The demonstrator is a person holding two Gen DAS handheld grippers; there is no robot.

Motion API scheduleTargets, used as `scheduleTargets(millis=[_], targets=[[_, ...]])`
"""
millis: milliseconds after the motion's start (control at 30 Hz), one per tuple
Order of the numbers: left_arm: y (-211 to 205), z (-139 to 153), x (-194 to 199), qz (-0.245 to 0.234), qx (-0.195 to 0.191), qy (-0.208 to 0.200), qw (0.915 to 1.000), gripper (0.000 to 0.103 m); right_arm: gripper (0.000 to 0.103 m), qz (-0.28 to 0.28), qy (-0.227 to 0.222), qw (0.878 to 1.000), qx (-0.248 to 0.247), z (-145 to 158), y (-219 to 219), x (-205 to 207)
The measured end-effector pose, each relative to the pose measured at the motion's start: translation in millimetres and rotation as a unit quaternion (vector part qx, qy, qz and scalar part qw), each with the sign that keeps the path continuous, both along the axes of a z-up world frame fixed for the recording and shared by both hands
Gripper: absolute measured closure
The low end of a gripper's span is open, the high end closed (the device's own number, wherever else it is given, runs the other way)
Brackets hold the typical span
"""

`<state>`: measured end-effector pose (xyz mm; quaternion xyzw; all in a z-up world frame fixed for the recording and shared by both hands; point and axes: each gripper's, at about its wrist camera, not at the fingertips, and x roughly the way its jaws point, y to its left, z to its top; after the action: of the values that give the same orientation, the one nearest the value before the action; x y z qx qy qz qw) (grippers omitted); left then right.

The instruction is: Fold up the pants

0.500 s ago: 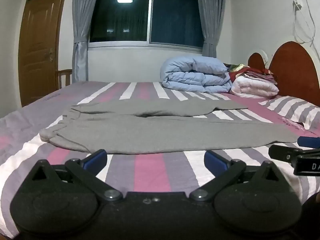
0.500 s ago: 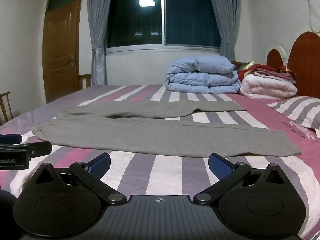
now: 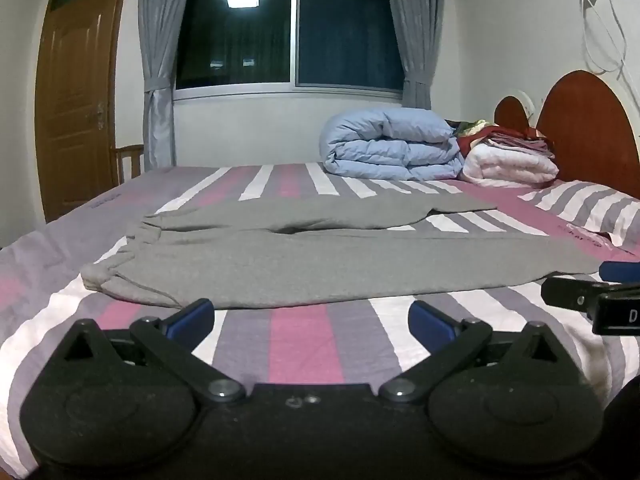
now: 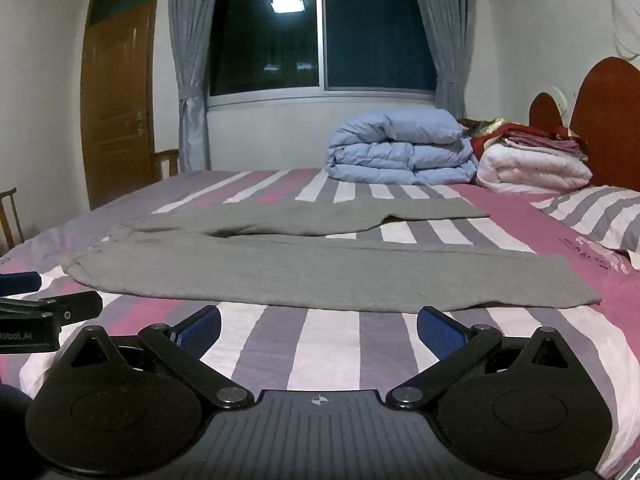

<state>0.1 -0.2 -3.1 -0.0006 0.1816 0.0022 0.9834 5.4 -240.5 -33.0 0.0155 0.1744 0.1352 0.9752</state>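
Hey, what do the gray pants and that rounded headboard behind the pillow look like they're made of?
The gray pants look like a soft knit, maybe cotton jersey: matte, drapes flat, gathered wrinkles at the waistband. The headboard looks like wood or a wood veneer with a smooth reddish-brown finish; no grain shows at this distance, so which one is unclear.

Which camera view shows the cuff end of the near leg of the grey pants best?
The right wrist view: the near cuff of the grey pants lies there whole. In the left wrist view the right gripper covers part of that end.
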Motion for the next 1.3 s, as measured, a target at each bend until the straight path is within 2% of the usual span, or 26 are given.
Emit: scheduleTargets(millis=[1300], targets=[[-6.6, 1.7, 0.8, -0.003, 0.012, 0.002, 0.9999, 0.006, 0.0, -0.001, 0.008, 1.0, -0.003, 2.3, 0.0, 1.5]])
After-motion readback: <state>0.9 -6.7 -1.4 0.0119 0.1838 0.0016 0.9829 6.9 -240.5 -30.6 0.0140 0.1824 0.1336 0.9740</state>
